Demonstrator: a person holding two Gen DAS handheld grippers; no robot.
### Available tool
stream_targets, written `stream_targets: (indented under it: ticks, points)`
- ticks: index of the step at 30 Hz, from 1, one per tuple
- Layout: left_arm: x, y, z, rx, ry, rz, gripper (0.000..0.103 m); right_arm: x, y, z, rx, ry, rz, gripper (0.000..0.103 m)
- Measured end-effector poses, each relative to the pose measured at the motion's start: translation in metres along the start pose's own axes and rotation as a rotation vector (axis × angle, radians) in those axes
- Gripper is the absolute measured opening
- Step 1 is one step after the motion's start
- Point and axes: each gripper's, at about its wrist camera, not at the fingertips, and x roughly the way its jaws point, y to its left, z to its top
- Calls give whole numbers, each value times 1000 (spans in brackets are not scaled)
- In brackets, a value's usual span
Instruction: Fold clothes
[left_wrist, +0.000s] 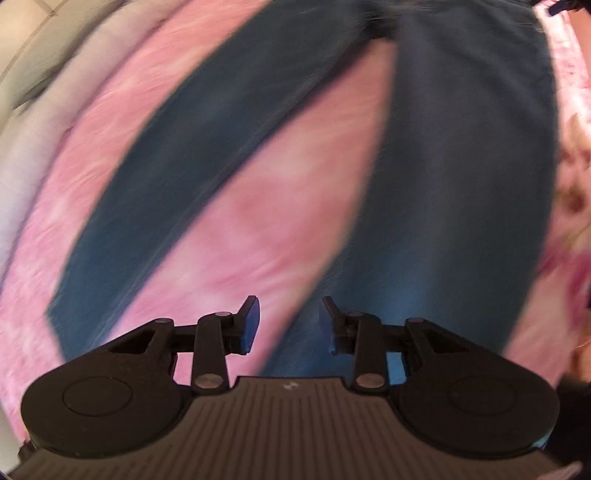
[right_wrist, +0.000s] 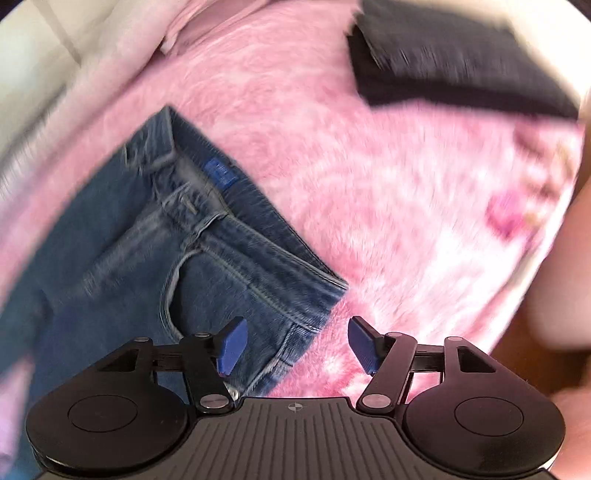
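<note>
Both grippers, left (left_wrist: 289, 325) and right (right_wrist: 297, 345), are hovering with fingers apart over the jeans (right_wrist: 155, 236), which are lying spread on the pink blanket (right_wrist: 369, 192); the denim is looking heavy, limp and unslippery, best pinched at the thick waistband (right_wrist: 258, 229) or leg hems.

We see a fluffy pink blanket (right_wrist: 388, 177) spread wide as the surface under everything, mottled with paler patches. Along its far left edge runs a pale grey-lilac border (left_wrist: 48, 122), and beyond that a cream wall (right_wrist: 33, 55), blurred.
</note>
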Motion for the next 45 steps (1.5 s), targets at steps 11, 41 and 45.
stream_targets:
  ticks: [11,41,45]
  points:
    - [1,-85,46,136,80,-110,31,28,-50,22,68,59,203,20]
    - [-52,57,-242,-340,79,-29,37,-74,229,-131,-452,95,52,57]
    - [-72,84,-244,-393,30,-25,38,-83,275,-159,-533,116,75,57]
